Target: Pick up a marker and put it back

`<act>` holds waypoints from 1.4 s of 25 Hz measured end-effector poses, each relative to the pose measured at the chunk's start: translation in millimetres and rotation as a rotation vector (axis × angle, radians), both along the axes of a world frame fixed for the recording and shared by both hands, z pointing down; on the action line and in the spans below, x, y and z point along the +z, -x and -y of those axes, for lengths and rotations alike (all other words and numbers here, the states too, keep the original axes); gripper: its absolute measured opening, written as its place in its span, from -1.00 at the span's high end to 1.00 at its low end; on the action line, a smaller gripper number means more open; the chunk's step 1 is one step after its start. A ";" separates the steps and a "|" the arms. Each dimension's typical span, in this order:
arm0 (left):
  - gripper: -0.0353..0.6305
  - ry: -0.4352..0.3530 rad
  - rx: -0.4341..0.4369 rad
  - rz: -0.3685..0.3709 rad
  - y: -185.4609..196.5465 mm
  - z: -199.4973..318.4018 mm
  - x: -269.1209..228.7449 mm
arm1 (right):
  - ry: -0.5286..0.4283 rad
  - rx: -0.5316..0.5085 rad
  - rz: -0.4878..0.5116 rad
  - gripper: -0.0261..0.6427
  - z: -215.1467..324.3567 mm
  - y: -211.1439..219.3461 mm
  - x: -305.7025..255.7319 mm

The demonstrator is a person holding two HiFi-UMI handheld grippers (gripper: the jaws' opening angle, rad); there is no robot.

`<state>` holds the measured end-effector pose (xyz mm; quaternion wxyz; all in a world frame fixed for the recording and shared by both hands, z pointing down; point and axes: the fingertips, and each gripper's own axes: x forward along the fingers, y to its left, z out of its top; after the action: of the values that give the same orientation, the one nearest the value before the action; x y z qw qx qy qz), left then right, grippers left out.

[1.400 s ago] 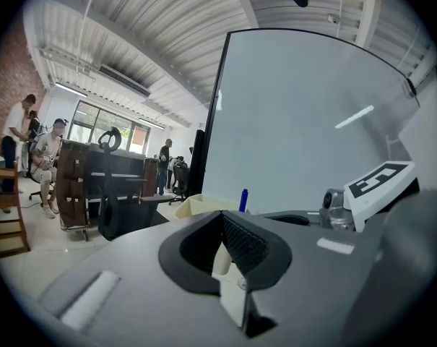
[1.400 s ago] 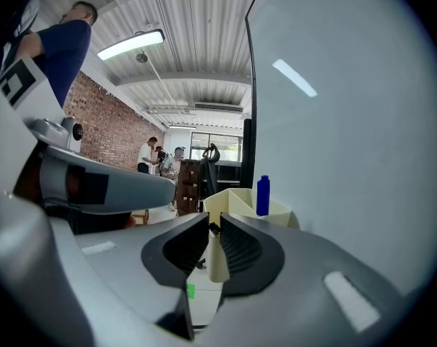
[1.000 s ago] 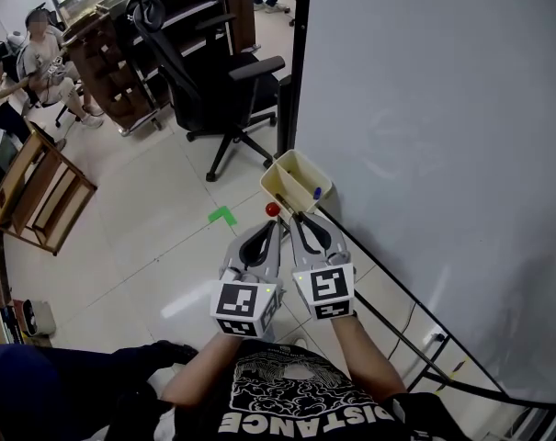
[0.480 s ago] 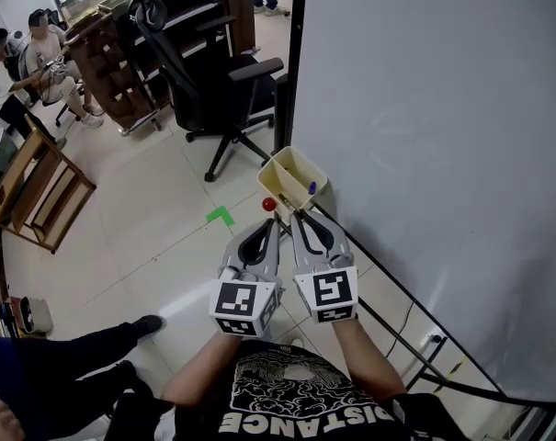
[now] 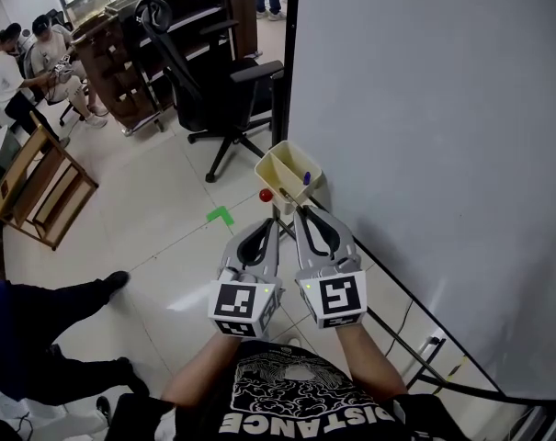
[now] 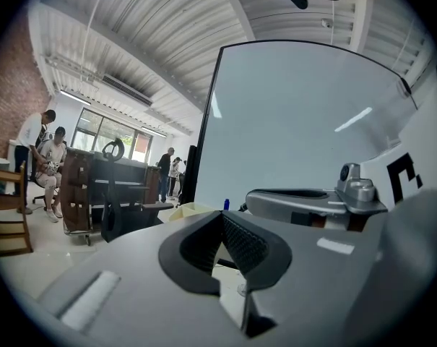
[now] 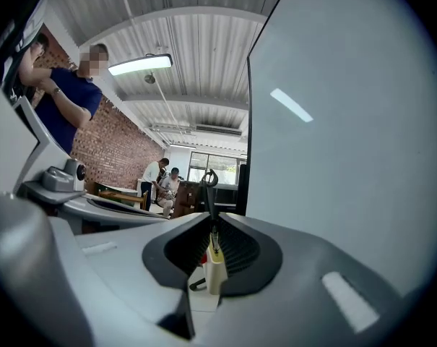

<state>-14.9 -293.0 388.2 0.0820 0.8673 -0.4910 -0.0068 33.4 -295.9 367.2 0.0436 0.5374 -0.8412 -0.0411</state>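
A cream tray (image 5: 270, 168) hangs at the whiteboard's lower corner. A marker with a blue cap (image 5: 306, 178) lies in it, and the cap (image 6: 226, 204) also shows in the left gripper view. A small red round thing (image 5: 266, 195) sits at the tray's near left corner; what it is I cannot tell. My left gripper (image 5: 274, 223) and right gripper (image 5: 300, 211) are side by side just short of the tray, both pointing at it. Both are shut with nothing in the jaws. Through the slit of the right gripper (image 7: 211, 226) a strip of cream tray wall (image 7: 216, 266) shows.
The whiteboard (image 5: 425, 136) fills the right side, with its black stand bar (image 5: 397, 278) along the floor. A black office chair (image 5: 213, 90) stands behind the tray. A wooden rack (image 5: 39, 186) is at the left, a person's legs (image 5: 39, 338) at the lower left.
The tray has drifted slightly up and left in the head view. The right gripper sits a little nearer the camera. A passer-by's legs have moved across the lower left. Both grippers stay shut.
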 end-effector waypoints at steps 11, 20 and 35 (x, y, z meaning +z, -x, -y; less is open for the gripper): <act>0.88 -0.053 -0.014 -0.010 -6.0 -45.7 -24.1 | -0.052 -0.022 0.019 0.83 -55.7 -7.2 -28.5; 0.88 -0.072 -0.012 -0.003 -13.0 -72.9 -27.1 | -0.060 -0.018 0.026 0.83 -85.4 -16.0 -26.3; 0.88 -0.087 -0.002 -0.001 -19.6 -83.1 -30.8 | -0.069 -0.024 0.022 0.83 -94.3 -17.9 -29.2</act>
<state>4.7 -210.0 357.3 0.0442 0.8696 -0.4909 -0.0285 51.2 -201.7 338.0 0.0150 0.5290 -0.8460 -0.0647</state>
